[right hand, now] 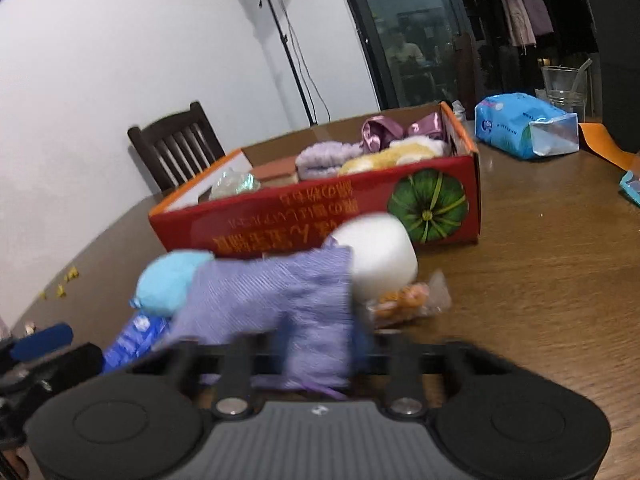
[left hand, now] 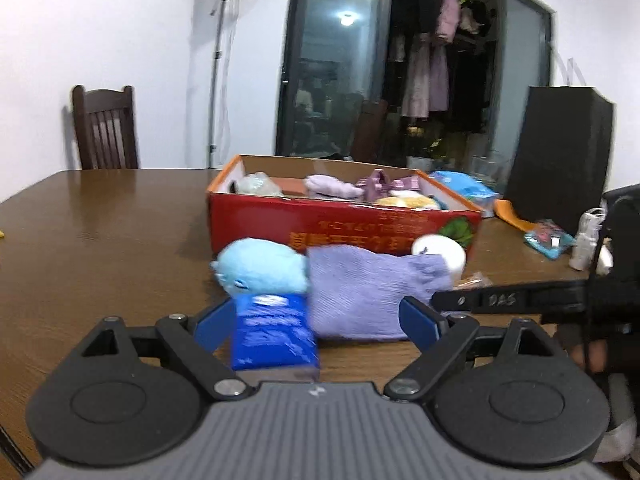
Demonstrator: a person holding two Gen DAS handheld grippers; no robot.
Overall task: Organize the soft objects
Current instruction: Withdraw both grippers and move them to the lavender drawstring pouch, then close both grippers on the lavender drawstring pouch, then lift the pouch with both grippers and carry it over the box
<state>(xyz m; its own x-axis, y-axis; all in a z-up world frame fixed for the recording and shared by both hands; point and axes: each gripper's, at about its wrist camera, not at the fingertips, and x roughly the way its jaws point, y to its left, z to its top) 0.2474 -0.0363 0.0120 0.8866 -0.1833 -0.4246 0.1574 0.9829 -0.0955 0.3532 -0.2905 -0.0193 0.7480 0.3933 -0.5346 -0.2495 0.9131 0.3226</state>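
Right gripper (right hand: pixel 316 344): fingers clamped on purple cloth (right hand: pixel 280 300), just before the red box (right hand: pixel 320 216). Left gripper (left hand: pixel 316 316): fingers wide apart, blue packet (left hand: pixel 274 332) between them, untouched. Light blue plush (left hand: pixel 260 266) and white roll (left hand: pixel 440 252): touching the cloth, before the box on the table (left hand: pixel 100 232).

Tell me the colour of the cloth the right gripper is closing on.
Lilac purple cloth, finely ribbed; clearest in the left wrist view.

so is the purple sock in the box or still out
Out: the purple sock lies on the table in front of the red box, right gripper clamped on it.
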